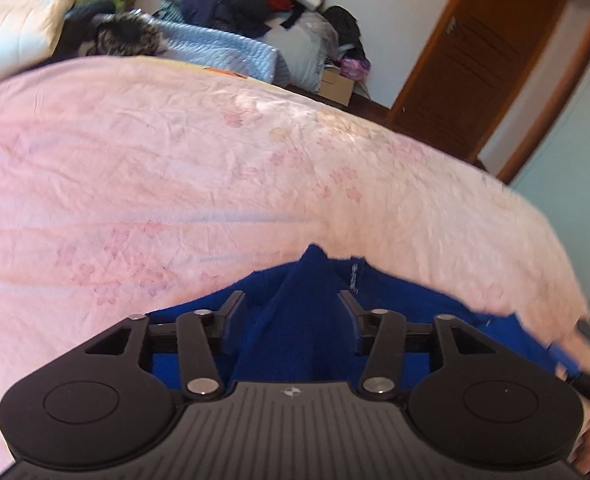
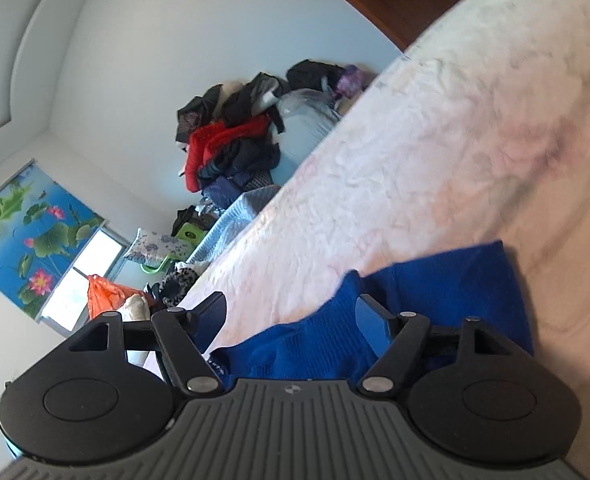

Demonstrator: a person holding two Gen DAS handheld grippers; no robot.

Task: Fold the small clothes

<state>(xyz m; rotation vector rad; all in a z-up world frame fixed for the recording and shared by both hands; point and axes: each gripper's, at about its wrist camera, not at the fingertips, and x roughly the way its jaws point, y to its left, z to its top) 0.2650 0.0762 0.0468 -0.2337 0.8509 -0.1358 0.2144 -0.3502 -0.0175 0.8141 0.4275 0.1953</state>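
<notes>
Fuzzy blue knit garment (image 1: 295,320) on crumpled pink cotton bedsheet (image 1: 175,160), matt

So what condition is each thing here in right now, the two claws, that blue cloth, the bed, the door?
Left claw: open, fingers either side of a raised ridge of cloth.
Right claw: open, cloth lying between its fingers.
Blue knitted garment: bunched, not yet folded flat, lying on the bed.
Pink floral bedsheet: spread out, wrinkled.
Brown wooden door: shut.
Heap of dark and red clothes: unfolded, piled.
</notes>
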